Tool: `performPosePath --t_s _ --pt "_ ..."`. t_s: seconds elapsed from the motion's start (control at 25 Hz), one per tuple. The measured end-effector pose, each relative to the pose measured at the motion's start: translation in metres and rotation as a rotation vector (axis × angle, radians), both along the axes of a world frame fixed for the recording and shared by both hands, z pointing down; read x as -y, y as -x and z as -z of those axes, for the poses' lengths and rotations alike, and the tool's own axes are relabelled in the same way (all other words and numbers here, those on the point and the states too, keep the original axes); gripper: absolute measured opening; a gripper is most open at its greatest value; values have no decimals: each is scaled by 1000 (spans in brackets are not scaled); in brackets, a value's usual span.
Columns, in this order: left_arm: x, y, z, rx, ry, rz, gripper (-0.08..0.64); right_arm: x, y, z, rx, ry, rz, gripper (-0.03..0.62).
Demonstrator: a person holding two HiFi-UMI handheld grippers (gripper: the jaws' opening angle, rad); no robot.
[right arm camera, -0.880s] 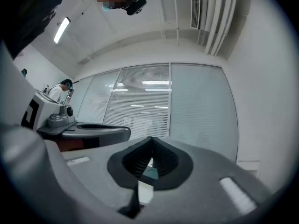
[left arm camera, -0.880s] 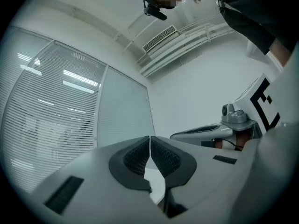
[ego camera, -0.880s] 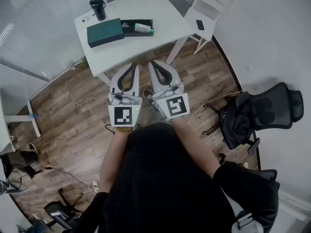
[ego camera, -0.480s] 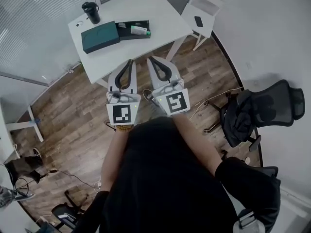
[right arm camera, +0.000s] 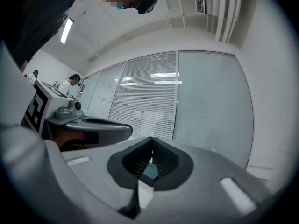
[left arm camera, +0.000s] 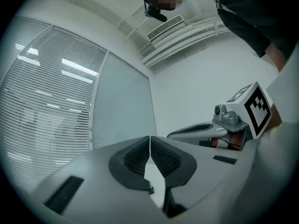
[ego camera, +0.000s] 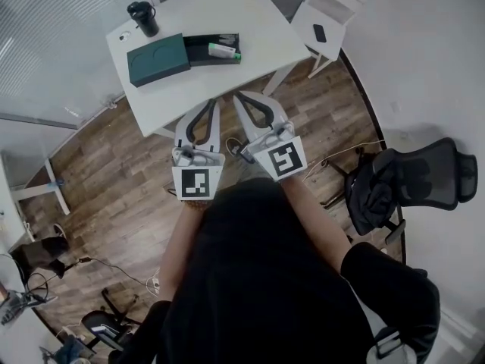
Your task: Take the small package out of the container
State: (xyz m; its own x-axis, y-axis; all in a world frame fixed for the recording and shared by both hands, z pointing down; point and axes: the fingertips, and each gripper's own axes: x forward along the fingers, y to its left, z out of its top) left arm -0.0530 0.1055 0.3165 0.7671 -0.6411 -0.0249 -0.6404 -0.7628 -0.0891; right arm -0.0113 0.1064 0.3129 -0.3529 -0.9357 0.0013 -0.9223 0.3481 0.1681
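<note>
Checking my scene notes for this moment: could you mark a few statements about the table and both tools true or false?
1. The left tool and right tool are both shut, holding nothing. True.
2. The small package lies inside the black container. True.
3. The right tool touches the container. False: it is held short of the table, over the wooden floor.
4. The black tumbler stands inside the container. False: it stands on the table, apart from the container.
</note>
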Motion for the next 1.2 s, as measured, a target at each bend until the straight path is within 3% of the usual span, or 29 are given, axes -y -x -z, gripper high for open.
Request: performPosePath --t_s 0.24,0.8,1.2 --pt "38 -11 -8 23 21 46 11 34 -19 -21 -19 68 60 -2" --pt "114 -64 -24 86 37 150 11 127 -95 -41 -17 91 152 -2" --pt "122 -91 -38 111 55 211 11 163 -128 -73 -42 149 262 -2"
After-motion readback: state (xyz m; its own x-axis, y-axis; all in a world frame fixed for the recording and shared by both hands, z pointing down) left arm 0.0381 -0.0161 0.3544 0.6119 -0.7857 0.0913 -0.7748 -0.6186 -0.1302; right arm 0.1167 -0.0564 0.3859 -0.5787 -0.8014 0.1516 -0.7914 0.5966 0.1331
